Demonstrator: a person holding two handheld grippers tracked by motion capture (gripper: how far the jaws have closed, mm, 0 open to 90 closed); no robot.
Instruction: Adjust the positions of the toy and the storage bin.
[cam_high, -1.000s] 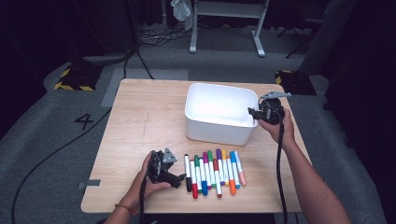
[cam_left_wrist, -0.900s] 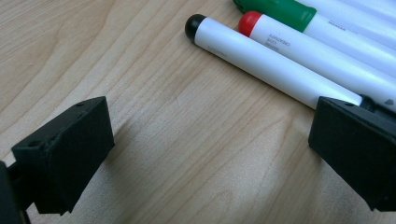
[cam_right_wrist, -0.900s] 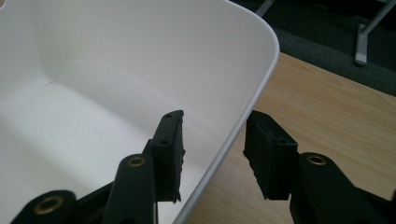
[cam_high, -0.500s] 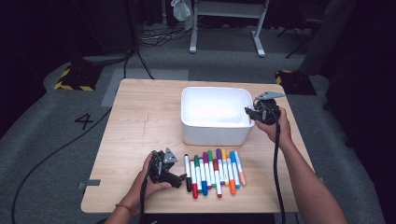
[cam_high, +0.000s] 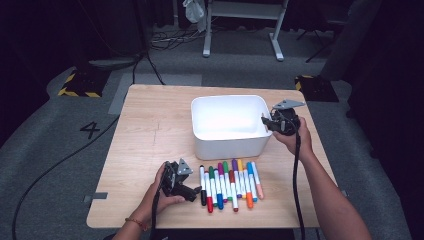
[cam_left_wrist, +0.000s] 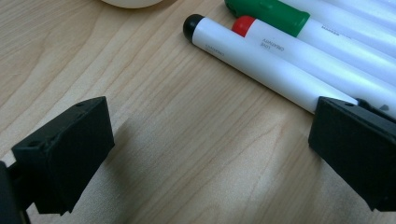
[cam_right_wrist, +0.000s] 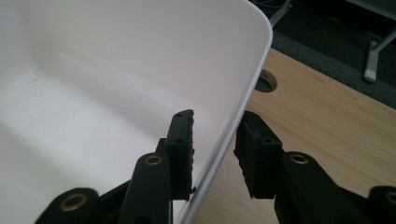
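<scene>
The right gripper (cam_high: 267, 122) sits at the white bin (cam_high: 230, 125) at the bin's three o'clock side, and its jaws have just been closing with the bin's right wall between them: in the right gripper view one jaw stands inside the wall (cam_right_wrist: 233, 107) and the other outside, narrow now, the inner pad at the plastic while a thin gap seems to remain on the outer side, so I judge the pinch not quite finished. Compared with a second ago the bin has shifted a little toward nine o'clock on the table (cam_high: 150, 130), and the hand has followed it. That suggests the bin is being taken hold of to be placed or steadied for the markers (cam_high: 227, 185) (a row of them lies at six o'clock of the bin, caps toward it). The left gripper (cam_high: 192, 191) rests low on the wood at the row's nine o'clock end, jaws wide and empty, with the black-capped marker (cam_left_wrist: 261, 63) just beside one jaw.
</scene>
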